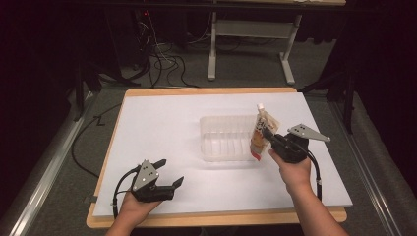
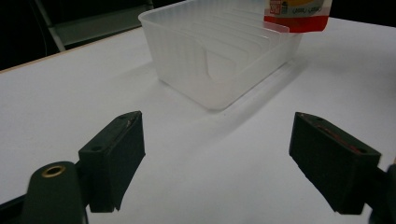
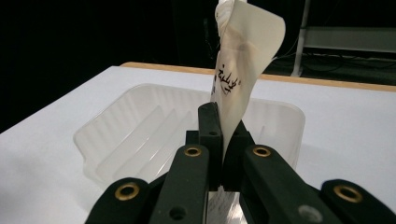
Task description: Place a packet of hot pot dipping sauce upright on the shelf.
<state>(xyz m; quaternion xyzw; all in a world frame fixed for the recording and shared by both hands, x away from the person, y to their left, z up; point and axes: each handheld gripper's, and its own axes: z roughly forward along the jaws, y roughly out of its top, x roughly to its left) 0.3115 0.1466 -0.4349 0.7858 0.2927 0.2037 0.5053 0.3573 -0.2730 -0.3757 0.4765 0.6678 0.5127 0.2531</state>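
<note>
My right claw [image 1: 270, 135] is clenched on a spouted sauce pouch [image 1: 260, 129], gripping it through its middle so the spout end stands up and the red-edged bottom hangs down. I hold it upright at the right-hand wall of the clear ribbed plastic tray [image 1: 226, 138], which sits a little right of the middle of the white worktop [image 1: 162, 123]. From my right claw's own camera the pouch [image 3: 243, 70] rises between the two jaws with its top curling over, and the tray [image 3: 116, 126] lies just beyond. My left claw [image 1: 168, 173] rests released near the worktop's near-left corner, jaws wide apart with nothing between them, well apart from the tray [image 2: 219, 56].

My worries from here:

- The pouch is soft and my pinch is narrow. If I tilt or swing fast, I judge that it could fold over the jaws or slide through them and land flat on the worktop instead of in the tray.
- The bottom edge [image 2: 299, 18] hangs right at the tray's rim. If I lower without clearing that wall, the pouch may catch on the lip and buckle, or shove the light tray sideways, since nothing steadies it.
- Squeezing harder to stop a slip could press on the contents; I cannot tell whether the cap is sealed.
</note>
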